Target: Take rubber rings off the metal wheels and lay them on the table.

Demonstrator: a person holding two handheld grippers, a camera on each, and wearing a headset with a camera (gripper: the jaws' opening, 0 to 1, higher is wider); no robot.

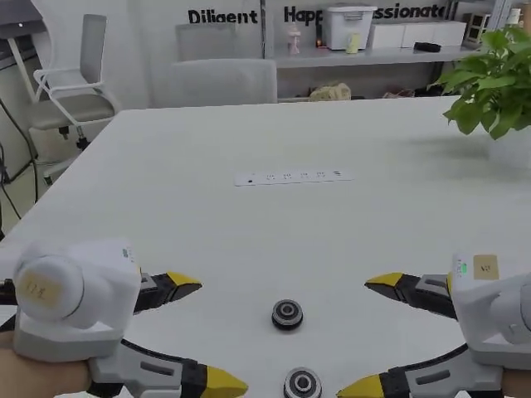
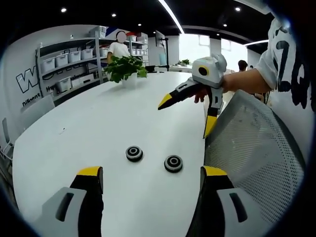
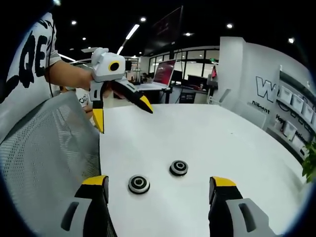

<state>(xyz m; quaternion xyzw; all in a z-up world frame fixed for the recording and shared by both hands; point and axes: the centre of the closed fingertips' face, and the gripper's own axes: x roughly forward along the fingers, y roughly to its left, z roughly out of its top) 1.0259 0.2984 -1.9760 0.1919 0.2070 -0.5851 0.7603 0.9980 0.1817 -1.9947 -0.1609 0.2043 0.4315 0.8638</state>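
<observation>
Two small metal wheels, each with a black rubber ring around it, lie flat on the white table [image 1: 332, 240] close to its near edge. One wheel [image 1: 287, 314] [image 2: 134, 153] [image 3: 178, 168] lies a little farther out, the other wheel [image 1: 302, 384] [image 2: 173, 163] [image 3: 138, 184] nearest me. My left gripper [image 1: 203, 334] [image 2: 152, 173] [image 3: 122, 116] is open to the left of them, holding nothing. On their right my right gripper [image 1: 372, 336] [image 3: 158, 181] [image 2: 187, 116] is open too and faces the left one. Both wheels sit between the two grippers, untouched.
A flush power strip [image 1: 294, 177] is set in the middle of the table. A potted plant [image 1: 489, 79] stands at the far right. A grey mesh chair back [image 2: 256, 148] is close against the near edge. Chairs [image 1: 217, 81] stand behind the far side.
</observation>
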